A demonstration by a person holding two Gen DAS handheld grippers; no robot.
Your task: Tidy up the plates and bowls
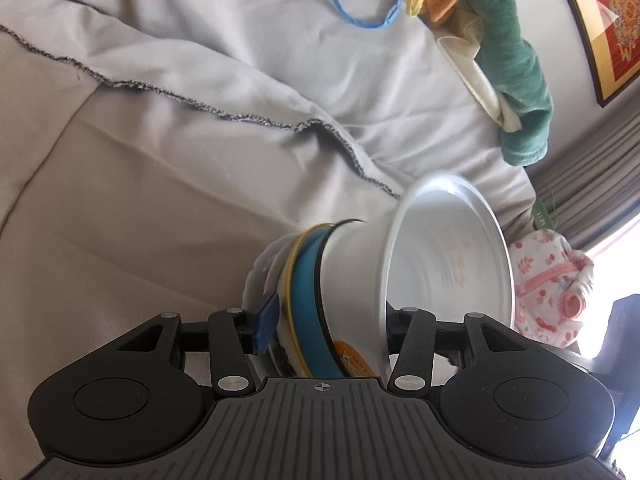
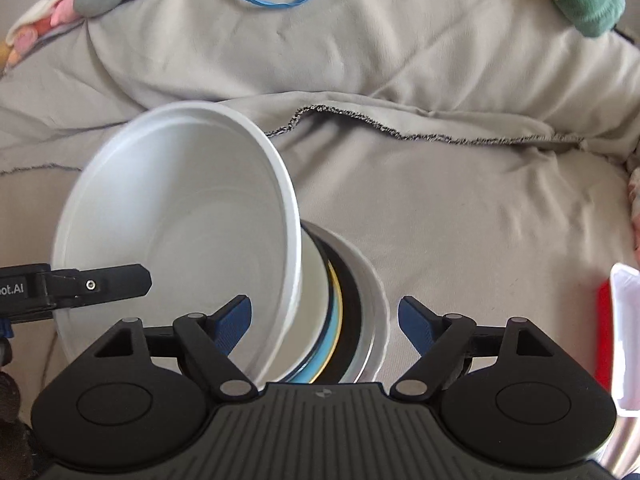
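White bowl (image 2: 176, 216) sits tilted in a stack (image 2: 352, 320) of dishes on the bed (image 2: 440, 200), nesting apparently near done. Left tongs (image 1: 324, 328) straddle the stack, grip unclear; right tongs (image 2: 324, 320) gape, holding nothing.

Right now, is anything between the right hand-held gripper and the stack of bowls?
Nothing visible. The right hand-held gripper is open, with the tilted stack of bowls directly ahead; the top bowl's rim already lies between its fingers.
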